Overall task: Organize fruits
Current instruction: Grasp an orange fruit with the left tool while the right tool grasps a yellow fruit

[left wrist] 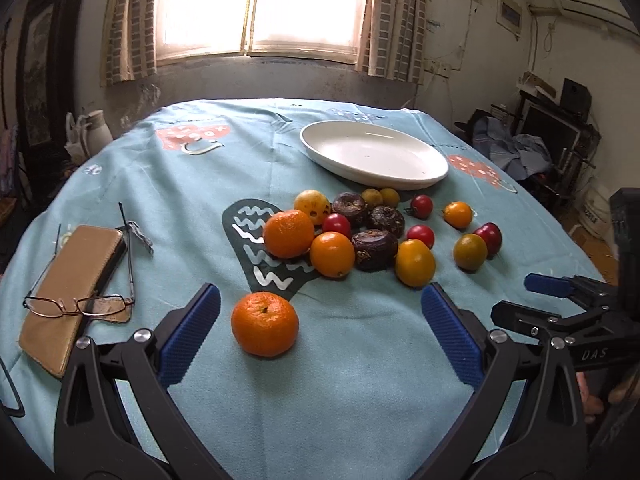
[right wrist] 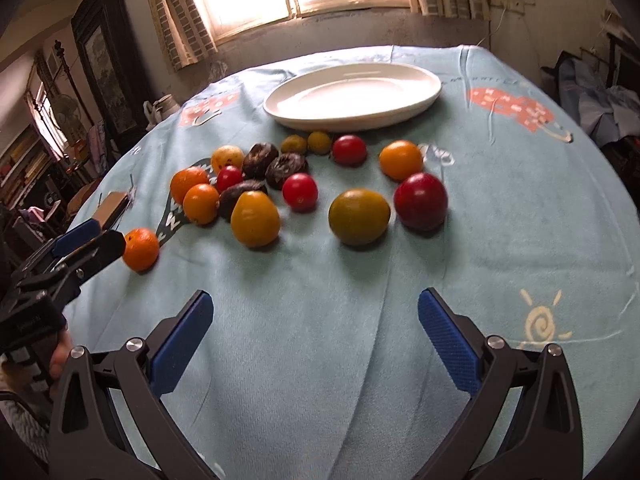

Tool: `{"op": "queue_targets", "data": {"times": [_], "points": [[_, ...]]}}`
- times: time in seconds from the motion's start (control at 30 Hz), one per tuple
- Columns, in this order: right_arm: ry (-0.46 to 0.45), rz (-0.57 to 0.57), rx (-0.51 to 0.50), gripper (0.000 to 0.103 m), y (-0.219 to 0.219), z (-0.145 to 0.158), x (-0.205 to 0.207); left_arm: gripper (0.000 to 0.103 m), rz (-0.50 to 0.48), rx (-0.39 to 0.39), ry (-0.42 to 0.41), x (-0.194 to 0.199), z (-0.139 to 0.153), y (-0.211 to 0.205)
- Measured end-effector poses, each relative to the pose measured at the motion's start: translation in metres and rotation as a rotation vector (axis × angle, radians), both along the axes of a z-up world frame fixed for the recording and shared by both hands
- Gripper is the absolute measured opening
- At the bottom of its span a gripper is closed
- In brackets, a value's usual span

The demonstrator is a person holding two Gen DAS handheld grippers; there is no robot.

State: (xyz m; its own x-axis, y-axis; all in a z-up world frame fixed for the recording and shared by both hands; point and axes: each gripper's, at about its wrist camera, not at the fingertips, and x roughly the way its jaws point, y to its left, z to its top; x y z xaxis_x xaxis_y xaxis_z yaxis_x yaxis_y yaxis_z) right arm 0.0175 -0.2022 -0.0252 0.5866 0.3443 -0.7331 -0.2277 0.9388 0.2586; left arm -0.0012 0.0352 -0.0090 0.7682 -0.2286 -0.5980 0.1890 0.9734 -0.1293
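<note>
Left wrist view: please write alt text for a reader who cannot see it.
The open left claw hovers over a lone orange on a blue tablecloth. Behind it lie mixed fruits and an empty white plate. Glasses rest on a tan case at left.

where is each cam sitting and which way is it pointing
Left wrist: rides the left claw, low over the near table edge, facing the window across a lone mandarin; its own open blue fingers show, with the right claw at the right edge.
Right wrist: rides the right claw, further right, facing the same way; its open fingers show, with the left claw at the left edge.
Shared: the white plate, the fruit cluster, the lone mandarin and the blue tablecloth.
</note>
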Motion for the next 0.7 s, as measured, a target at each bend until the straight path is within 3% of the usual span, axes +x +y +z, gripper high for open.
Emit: {"op": "queue_targets", "data": {"times": [0.13,0.27,0.37,0.43,0.5,0.57,0.7], "points": [[-0.039,0.108,0.148,0.102,-0.018,0.004,-0.011,0.101,0.044,0.064,0.065,0.012,-0.003,0.026],[-0.033,0.104,0.091,0.102,-0.022,0.014,-0.008,0.101,-0.020,0.108,0.152,0.027,-0.011,0.025],[-0.066,0.089,0.054,0.102,-0.026,0.016,-0.006,0.099,-0.069,0.197,0.168,0.033,-0.025,0.010],[-0.068,0.082,0.061,0.102,-0.029,0.013,-0.005,0.085,-0.106,0.203,0.225,0.041,-0.032,0.006],[-0.043,0.081,0.065,0.102,-0.031,0.009,-0.001,0.054,-0.114,0.185,0.248,0.047,-0.035,0.007],[-0.030,0.078,0.066,0.102,-0.032,0.007,0.002,0.045,-0.105,0.195,0.265,0.052,-0.038,0.007],[-0.037,0.077,0.022,0.102,-0.029,0.009,0.008,0.044,-0.116,0.201,0.263,0.054,-0.039,0.006]]}}
